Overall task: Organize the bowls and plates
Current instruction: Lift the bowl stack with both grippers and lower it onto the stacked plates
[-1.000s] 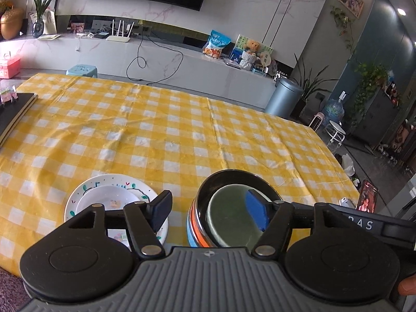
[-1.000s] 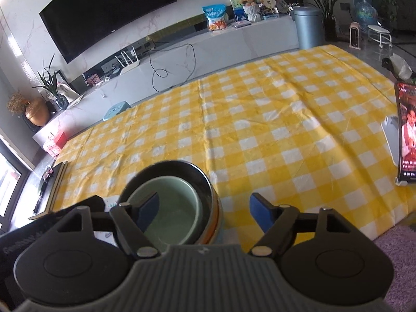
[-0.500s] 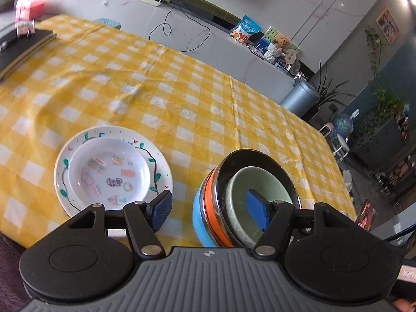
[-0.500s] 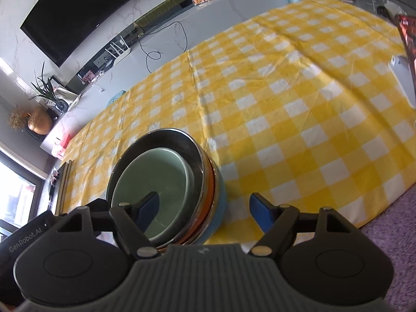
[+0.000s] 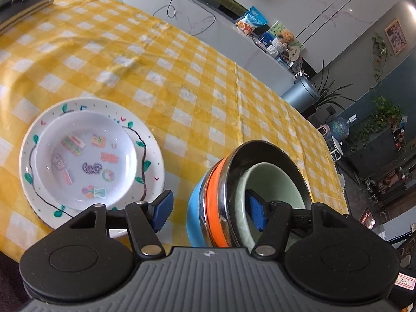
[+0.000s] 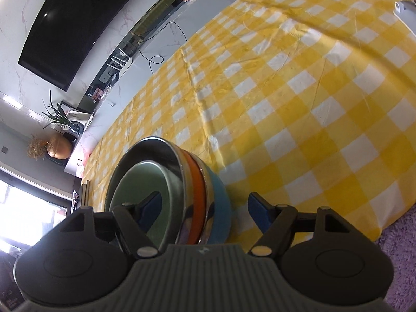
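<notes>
A nested stack of bowls sits near the table's front edge: blue outermost, then orange, a steel bowl, and a pale green bowl inside. My left gripper is open, its jaws straddling the stack's left wall. My right gripper is open and straddles the right wall of the same stack. Neither clamps it. To the left, a white bowl with stickers sits on a painted white plate.
The table wears a yellow checked cloth. A dark flat board lies at the far left corner. A white object sits at the right table edge. A purple rug lies below the front edge.
Both grippers have tilted downward and moved closer over the bowl stack, rolling inward toward each other. The jaws stay open and the bowls have not moved.
</notes>
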A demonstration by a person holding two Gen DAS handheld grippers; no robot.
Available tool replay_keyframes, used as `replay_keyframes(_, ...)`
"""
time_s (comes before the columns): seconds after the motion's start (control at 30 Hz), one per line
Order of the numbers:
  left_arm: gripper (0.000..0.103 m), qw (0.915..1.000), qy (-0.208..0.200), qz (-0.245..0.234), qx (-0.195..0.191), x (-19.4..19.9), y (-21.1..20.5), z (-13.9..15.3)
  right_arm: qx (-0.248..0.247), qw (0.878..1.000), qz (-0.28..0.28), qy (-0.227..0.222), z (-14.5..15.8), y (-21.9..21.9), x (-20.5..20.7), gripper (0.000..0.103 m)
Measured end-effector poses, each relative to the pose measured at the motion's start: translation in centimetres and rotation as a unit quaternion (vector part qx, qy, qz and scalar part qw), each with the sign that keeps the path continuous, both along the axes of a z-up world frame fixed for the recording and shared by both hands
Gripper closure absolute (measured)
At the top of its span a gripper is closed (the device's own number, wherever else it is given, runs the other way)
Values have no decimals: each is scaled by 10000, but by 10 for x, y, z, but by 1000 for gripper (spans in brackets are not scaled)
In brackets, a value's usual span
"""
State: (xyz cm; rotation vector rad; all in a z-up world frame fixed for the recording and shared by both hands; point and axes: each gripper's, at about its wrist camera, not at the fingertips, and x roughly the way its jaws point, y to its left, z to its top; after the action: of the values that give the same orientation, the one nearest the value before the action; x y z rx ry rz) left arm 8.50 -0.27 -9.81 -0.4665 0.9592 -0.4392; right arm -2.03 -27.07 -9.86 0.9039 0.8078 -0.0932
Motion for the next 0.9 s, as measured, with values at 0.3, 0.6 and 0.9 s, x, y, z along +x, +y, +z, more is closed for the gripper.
replay_keyframes(0.3,37,9992,382,-86,-104,9,-5,-14,254,9996,70,131,-14,-2,9,41)
replay_keyframes(0.6,46,9981,527,-232,-198,12,-9,-17,440,9989,144,105,-17,-4,12,51)
replay_keyframes(0.9,48,9983,502,-270,-85,15,-12,-14,323,9992,145,169,-14,1,12,54)
